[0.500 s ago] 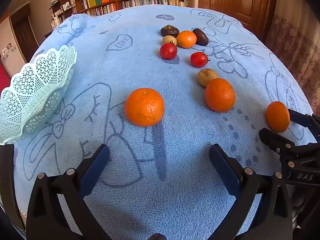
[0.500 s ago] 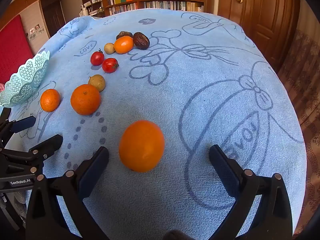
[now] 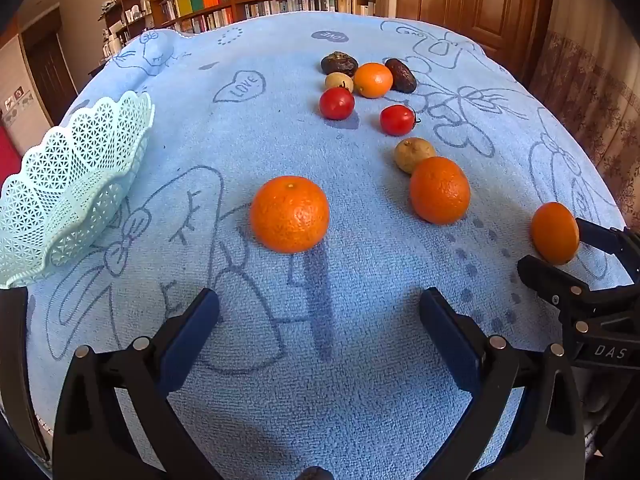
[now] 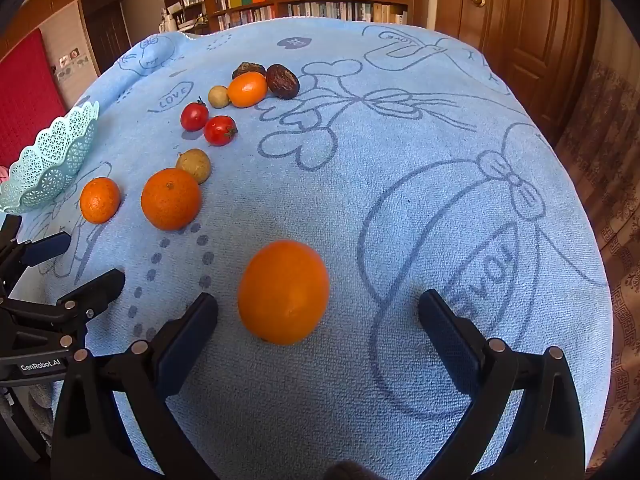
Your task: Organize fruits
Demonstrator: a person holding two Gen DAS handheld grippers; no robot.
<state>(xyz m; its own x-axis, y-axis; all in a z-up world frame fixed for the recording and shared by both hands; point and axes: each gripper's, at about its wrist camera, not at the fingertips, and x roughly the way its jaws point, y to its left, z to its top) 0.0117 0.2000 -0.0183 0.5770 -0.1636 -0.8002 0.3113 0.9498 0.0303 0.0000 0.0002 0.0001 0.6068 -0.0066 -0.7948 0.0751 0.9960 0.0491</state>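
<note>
Both tools are spread wide and hold nothing. The right gripper point(image 4: 318, 320) has the nearest orange point(image 4: 283, 291) lying just ahead of its fingertips, closer to the left-hand finger point(image 4: 188, 330) than to the other, so an off-centre squeeze is likely to nudge the round fruit and send it rolling over the blue towel point(image 4: 400, 168). The left gripper point(image 3: 320, 320) faces another orange point(image 3: 289, 214), which sits apart from it and in open space. The mint lattice basket point(image 3: 72, 184) stands empty at the far left edge (its rim seems to overhang the towel), so a heavy drop near that rim could tip it. The two tools are also close together and could collide.
</note>
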